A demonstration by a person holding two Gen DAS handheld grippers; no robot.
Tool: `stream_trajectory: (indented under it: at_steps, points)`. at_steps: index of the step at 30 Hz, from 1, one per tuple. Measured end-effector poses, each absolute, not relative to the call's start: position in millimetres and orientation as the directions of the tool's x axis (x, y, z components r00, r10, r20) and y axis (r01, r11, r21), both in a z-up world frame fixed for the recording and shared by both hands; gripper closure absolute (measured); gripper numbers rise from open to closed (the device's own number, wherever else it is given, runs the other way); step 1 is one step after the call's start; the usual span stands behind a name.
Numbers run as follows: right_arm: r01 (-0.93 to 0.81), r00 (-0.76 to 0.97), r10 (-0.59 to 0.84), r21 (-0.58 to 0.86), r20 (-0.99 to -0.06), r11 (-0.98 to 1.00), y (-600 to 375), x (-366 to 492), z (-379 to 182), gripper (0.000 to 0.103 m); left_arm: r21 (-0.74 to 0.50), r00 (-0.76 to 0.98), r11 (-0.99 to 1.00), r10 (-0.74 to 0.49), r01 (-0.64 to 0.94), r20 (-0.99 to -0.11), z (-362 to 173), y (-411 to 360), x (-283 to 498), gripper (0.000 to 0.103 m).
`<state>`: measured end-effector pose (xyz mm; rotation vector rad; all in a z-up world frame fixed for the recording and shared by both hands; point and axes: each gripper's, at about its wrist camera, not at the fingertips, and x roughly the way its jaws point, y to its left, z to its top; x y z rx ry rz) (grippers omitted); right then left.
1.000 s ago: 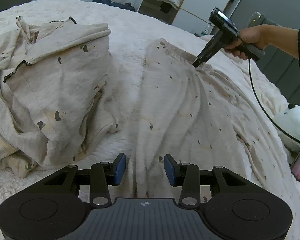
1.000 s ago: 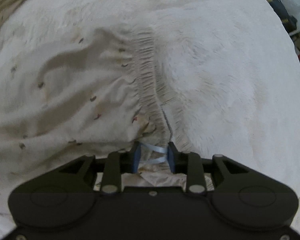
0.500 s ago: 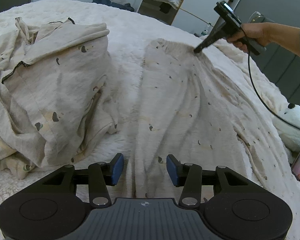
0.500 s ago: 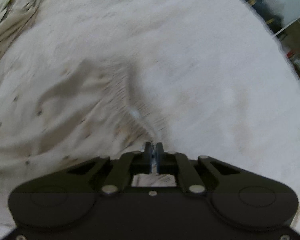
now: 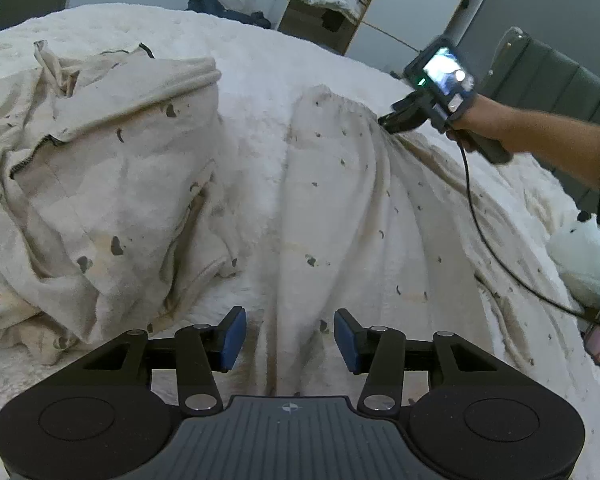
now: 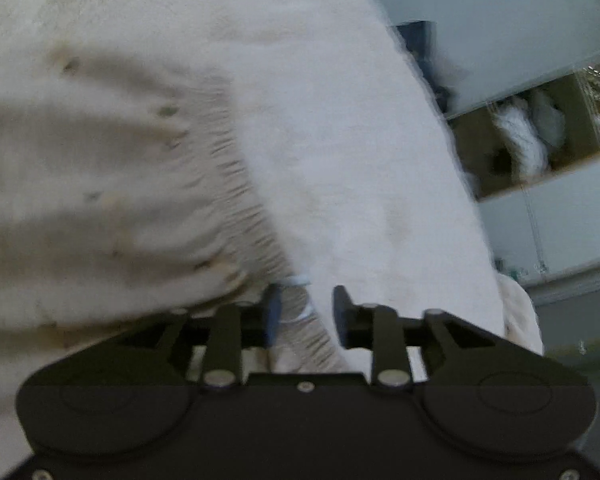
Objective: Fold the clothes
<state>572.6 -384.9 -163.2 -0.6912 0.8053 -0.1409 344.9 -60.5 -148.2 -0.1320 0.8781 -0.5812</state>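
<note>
Trousers [image 5: 340, 216] lie spread on bed [image 5: 256, 92]. Left gripper [image 5: 289, 335] low over leg end, jaws wide, empty. Right gripper [image 6: 305, 310] at waistband [image 6: 240, 200], jaws apart, gripping nothing.

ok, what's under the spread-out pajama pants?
The pajama pants lie on the fluffy white blanket, which shows all around them. Anything directly beneath the fabric is covered.

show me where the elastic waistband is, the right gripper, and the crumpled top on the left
elastic waistband [image 6: 236, 196]: right wrist view, on the gathered ribbing.
right gripper [image 6: 305, 309]: right wrist view, midway between its fingertips.
crumpled top [image 5: 112, 184]: left wrist view, on its broad front panel.
</note>
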Motion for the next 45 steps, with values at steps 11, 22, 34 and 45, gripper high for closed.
stream_trajectory:
  at_steps: [11, 22, 34, 45]
  points:
    - [0.17, 0.679, -0.228, -0.152, -0.698, 0.974, -296.5, 602.3, -111.9, 0.033, -0.375, 0.537, 0.834, -0.549, 0.405, -0.64, -129.2, -43.7, 340.3, 0.056]
    - [0.475, 0.445, -0.474, -0.249, -0.76, 0.844, -294.4, 668.9, -174.7, 0.097, -0.436, 0.568, 0.822, -0.569, 0.366, -0.595, -114.4, -15.6, 346.6, 0.056]
    - [0.318, 0.622, -0.196, 0.016, -0.758, 0.948, -314.5, 631.2, -114.5, 0.052, -0.463, 0.532, 0.809, -0.587, 0.362, -0.61, -122.7, -16.0, 356.2, 0.05]
    - [0.003, 0.675, 0.166, 0.228, -0.719, 0.974, -330.1, 406.0, -63.3, 0.035, -0.633, 0.419, 0.722, -0.685, 0.279, -0.596, -153.6, -0.7, 369.6, 0.043]
